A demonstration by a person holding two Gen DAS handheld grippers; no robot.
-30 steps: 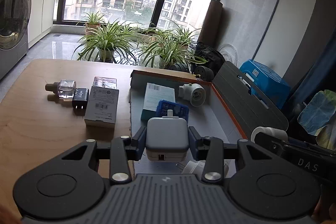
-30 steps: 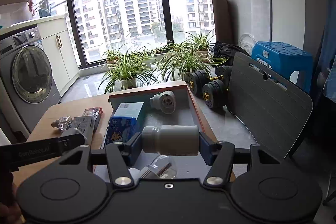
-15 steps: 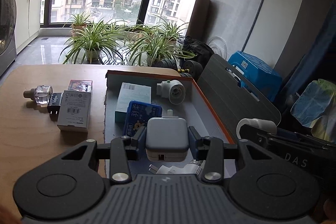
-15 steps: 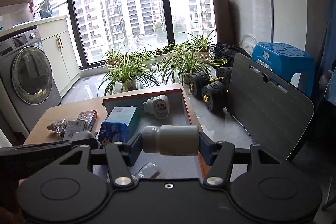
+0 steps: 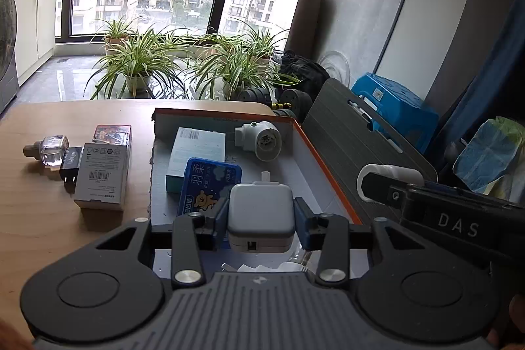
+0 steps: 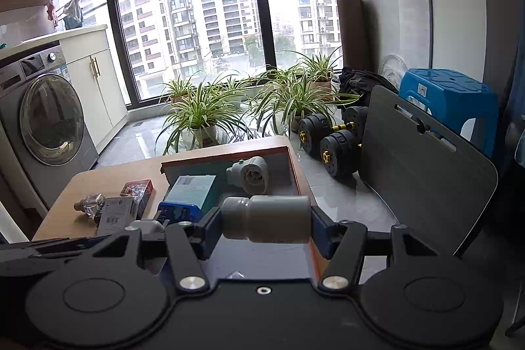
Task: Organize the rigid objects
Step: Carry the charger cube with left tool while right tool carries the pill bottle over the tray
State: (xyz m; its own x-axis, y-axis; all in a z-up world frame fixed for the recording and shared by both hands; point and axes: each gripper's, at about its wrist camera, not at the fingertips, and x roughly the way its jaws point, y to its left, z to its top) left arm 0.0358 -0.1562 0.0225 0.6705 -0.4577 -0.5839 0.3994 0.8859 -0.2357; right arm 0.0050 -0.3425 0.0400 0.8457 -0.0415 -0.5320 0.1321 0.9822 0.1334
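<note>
My left gripper [image 5: 261, 220] is shut on a white square charger [image 5: 261, 212] and holds it above the near part of an orange-rimmed box [image 5: 321, 166]. In the box lie a blue tin [image 5: 206, 182], a pale teal carton [image 5: 198, 153] and a white round adapter [image 5: 262, 141]. My right gripper [image 6: 265, 223] is shut on a grey-white bottle [image 6: 265, 222] held sideways above the box's near right side [image 6: 293, 166]. The bottle also shows in the left wrist view [image 5: 387, 176].
On the wooden table [image 5: 39, 212] left of the box lie a grey carton [image 5: 101, 176], a black plug [image 5: 70, 163], a glass bottle [image 5: 49, 150] and a small red packet [image 5: 113, 133]. White plugs [image 5: 262, 268] lie in the box's near end. A dark chair [image 5: 354, 140] stands right of it.
Both grippers have risen and pulled back a little with their objects still held. The box and table items now sit farther away in both views.
</note>
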